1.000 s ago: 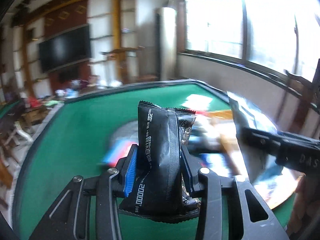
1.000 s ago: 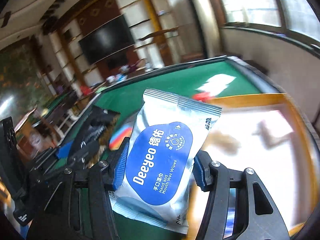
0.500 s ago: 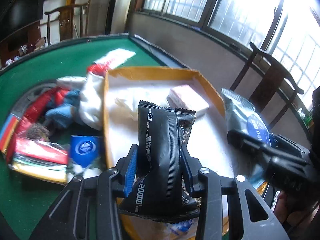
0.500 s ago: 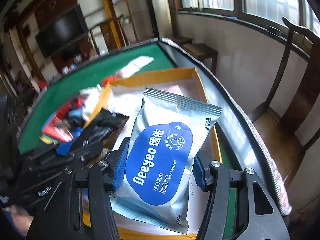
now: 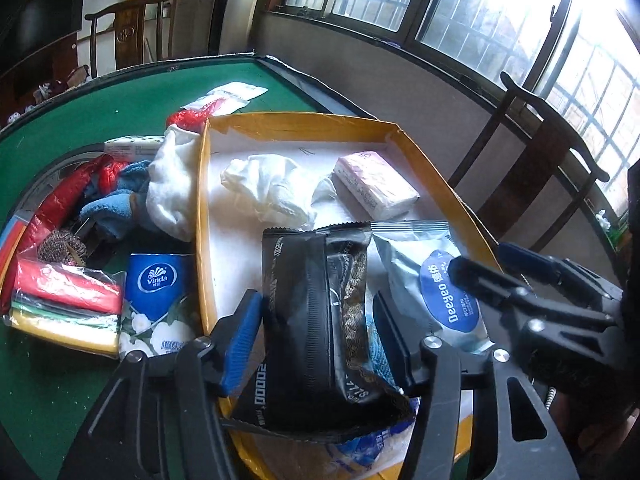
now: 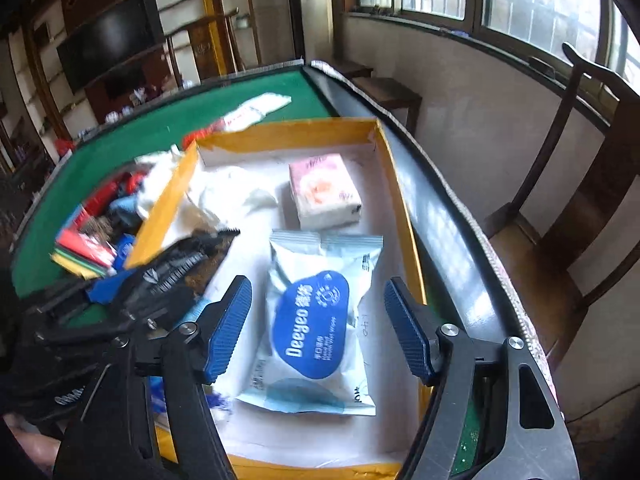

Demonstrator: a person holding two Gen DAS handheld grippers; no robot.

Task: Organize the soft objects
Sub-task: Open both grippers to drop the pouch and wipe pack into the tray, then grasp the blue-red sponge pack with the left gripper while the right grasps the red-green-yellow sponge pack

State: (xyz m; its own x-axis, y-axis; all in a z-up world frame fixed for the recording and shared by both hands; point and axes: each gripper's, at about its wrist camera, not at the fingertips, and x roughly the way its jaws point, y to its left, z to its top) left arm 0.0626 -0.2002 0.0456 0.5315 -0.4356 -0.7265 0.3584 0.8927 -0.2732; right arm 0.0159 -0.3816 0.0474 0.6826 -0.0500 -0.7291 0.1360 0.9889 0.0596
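Observation:
A yellow-rimmed box [image 5: 304,124] with a white floor sits on the green table. My left gripper [image 5: 316,332] hangs over its near end, jaws opening. A black snack pack [image 5: 312,308] slumps between the pads, which no longer press it. My right gripper [image 6: 318,328] is opening too. The blue-and-white Deeyeo wipes pack [image 6: 316,320] lies flat on the box floor [image 6: 384,308] between its pads, with gaps on both sides. The wipes pack [image 5: 436,280] also shows in the left wrist view. Farther in the box lie a pink tissue pack [image 6: 324,190] and a crumpled white cloth [image 5: 268,184].
Left of the box is a heap: a white cloth [image 5: 172,184], a blue cloth [image 5: 116,208], a Vinda tissue pack [image 5: 156,280], coloured rolls [image 5: 64,304] and a metal scourer [image 5: 60,244]. A white-and-red packet [image 5: 224,98] lies beyond. A wooden chair [image 5: 540,160] stands past the table's right edge.
Both grippers swung from facing the room to over the box, then held still. Both jaws have widened. The black pack and the wipes pack have dropped out of their grip.

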